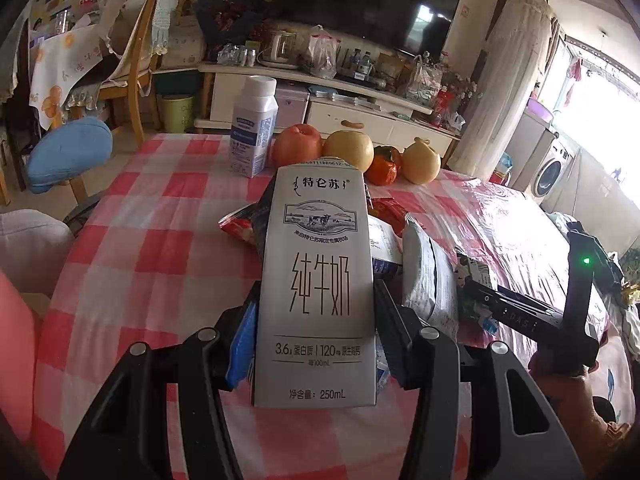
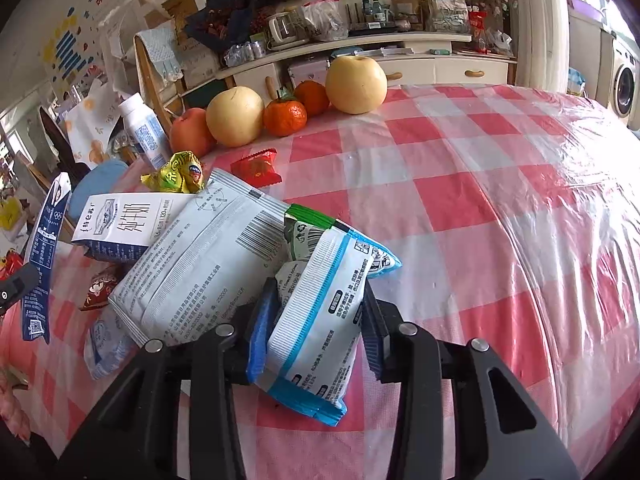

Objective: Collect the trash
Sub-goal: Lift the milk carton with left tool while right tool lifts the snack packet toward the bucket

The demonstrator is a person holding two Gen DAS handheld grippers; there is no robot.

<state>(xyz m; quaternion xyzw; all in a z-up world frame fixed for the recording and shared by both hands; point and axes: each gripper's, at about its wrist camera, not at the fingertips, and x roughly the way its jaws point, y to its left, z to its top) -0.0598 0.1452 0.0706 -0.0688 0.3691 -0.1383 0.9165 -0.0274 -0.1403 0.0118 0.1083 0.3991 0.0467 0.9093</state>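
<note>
Left wrist view: the left tool (image 1: 316, 320) pinches a stiff grey cardboard milk carton (image 1: 316, 280) above the checked tabletop (image 1: 160, 240). The right tool (image 2: 316, 320) squeezes a crinkly blue-edged plastic wrapper (image 2: 320, 320), light and slippery; mid-body hold suits.

A pink-and-white checked tablecloth (image 2: 460, 184) lies under a grey milk carton (image 1: 316, 280) and orange tangerines (image 2: 285, 117).

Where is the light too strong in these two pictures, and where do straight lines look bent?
Left wrist view: the window at right is washed out white; the table edge bows. Right wrist view: glare streaks on the plastic cover at right; the cabinet curves with the fisheye; corners are dark.
</note>
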